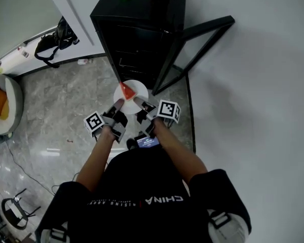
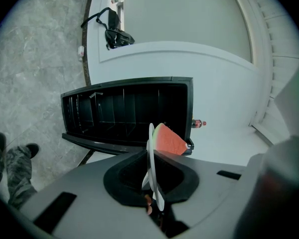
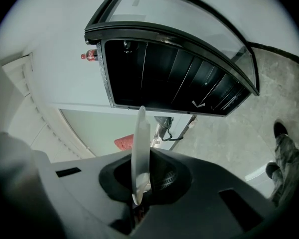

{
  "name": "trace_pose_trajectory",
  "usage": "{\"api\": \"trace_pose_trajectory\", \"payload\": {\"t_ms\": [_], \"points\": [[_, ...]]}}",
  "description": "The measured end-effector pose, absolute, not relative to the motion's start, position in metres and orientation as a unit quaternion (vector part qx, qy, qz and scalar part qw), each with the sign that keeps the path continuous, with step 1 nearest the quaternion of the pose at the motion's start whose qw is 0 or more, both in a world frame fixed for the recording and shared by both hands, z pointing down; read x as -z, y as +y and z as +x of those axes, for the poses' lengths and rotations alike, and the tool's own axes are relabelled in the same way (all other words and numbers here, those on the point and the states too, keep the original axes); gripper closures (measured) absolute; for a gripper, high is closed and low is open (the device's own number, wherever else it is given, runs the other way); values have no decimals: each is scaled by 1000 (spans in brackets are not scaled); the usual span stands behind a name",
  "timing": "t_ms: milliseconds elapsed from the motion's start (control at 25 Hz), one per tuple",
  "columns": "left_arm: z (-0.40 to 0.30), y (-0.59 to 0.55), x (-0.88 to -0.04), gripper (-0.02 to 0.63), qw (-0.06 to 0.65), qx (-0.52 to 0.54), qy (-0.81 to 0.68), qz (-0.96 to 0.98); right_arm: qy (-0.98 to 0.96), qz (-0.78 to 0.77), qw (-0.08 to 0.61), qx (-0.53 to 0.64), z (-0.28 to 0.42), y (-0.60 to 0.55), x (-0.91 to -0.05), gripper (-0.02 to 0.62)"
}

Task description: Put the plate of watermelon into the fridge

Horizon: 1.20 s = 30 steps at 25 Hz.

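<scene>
1. Head view: the white plate (image 1: 137, 91) hangs level over the floor (image 1: 66, 100), just before the open black fridge (image 1: 137, 29), whose glass door (image 1: 192, 49) swings out to the right. The watermelon (image 1: 125, 91) wedge lies on the plate's left half. Its long axis runs away from the person and its narrow tip points at the fridge.
2. The left gripper (image 1: 117, 104) is closed down to a thin gap on the plate's near-left rim. The right gripper (image 1: 137, 101) pinches the near-right rim the same way.
3. In the left gripper view the plate (image 2: 151, 163) shows edge-on between the jaws, with the watermelon (image 2: 168, 141) on its right face.
4. In the right gripper view the plate (image 3: 140, 148) hides most of the watermelon (image 3: 123, 143).
5. The fridge interior is too dark to tell the shelves apart.
</scene>
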<state>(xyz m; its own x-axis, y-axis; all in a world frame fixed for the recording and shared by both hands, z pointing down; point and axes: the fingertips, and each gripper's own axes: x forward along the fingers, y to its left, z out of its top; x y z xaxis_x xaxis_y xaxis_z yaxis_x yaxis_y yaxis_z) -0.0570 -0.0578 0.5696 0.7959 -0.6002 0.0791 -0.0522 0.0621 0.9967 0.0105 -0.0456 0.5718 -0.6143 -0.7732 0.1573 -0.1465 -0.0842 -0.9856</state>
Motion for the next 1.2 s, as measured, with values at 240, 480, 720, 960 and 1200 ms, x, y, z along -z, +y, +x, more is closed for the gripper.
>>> {"api": "trace_pose_trajectory", "payload": {"t_ms": [240,480,720,960,1200], "points": [[-37,-95,-566,575,682,195,-251,659,629,-361,248,643,30,-82,-568,575],[-20,-131,-562,576,677,193,-254,664,628,-354,257,643,47,-118,-566,575],[-15,-156,-565,575,681,180,-243,667,620,-368,266,640,52,-140,-568,575],[-20,-195,-562,576,689,144,-209,679,603,-393,304,624,44,-172,-562,575],[-31,-223,-554,577,688,109,-167,698,587,-422,344,599,30,-194,-555,575]]}}
